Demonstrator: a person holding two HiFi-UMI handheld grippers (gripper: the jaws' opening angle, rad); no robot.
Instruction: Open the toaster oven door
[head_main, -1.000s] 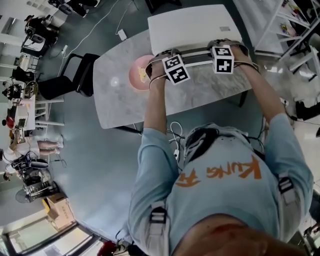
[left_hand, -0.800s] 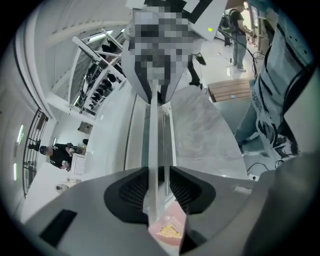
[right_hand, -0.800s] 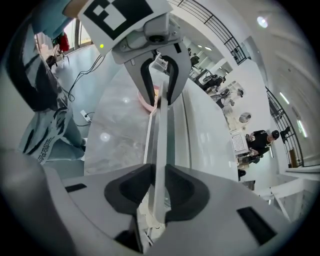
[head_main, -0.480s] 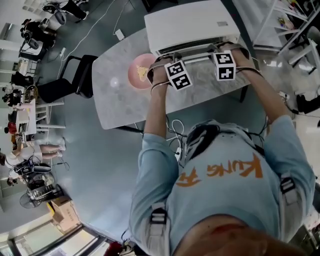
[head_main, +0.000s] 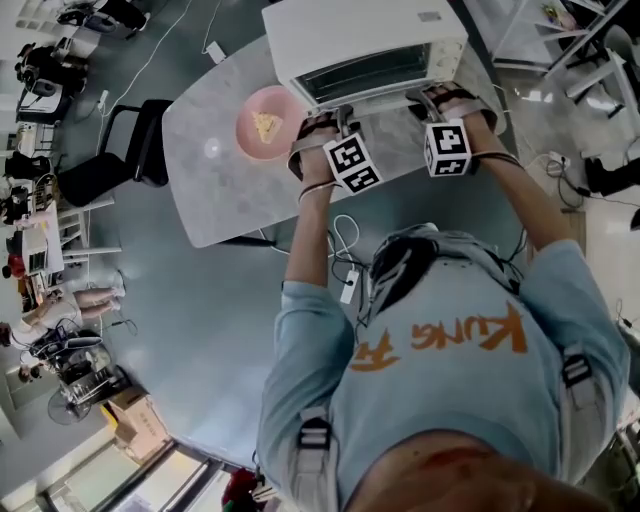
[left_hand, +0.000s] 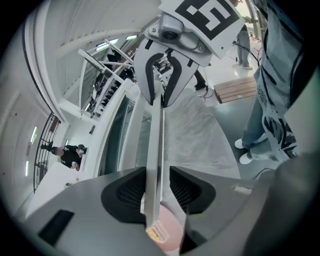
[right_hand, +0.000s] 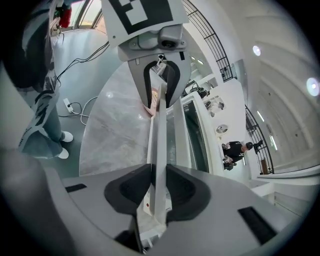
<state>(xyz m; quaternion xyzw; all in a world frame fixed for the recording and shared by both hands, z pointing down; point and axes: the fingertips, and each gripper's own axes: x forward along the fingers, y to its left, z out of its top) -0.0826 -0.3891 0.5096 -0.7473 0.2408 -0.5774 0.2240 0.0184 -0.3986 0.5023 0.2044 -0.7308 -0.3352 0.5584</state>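
Observation:
A white toaster oven stands at the far edge of the marble table. Its glass door is tilted partly open, and the long handle bar faces me. My left gripper holds the bar's left end, my right gripper its right end. In the left gripper view the bar runs between the jaws of the left gripper, which are closed around it. In the right gripper view the right gripper pinches the bar between both pads.
A pink plate with a wedge of food sits on the table just left of the oven, close to my left gripper. A black chair stands at the table's left end. Cables lie on the floor under the table.
Both grippers have pulled the handle toward me and down. The oven door has swung from shut to partly open, so its glass now shows.

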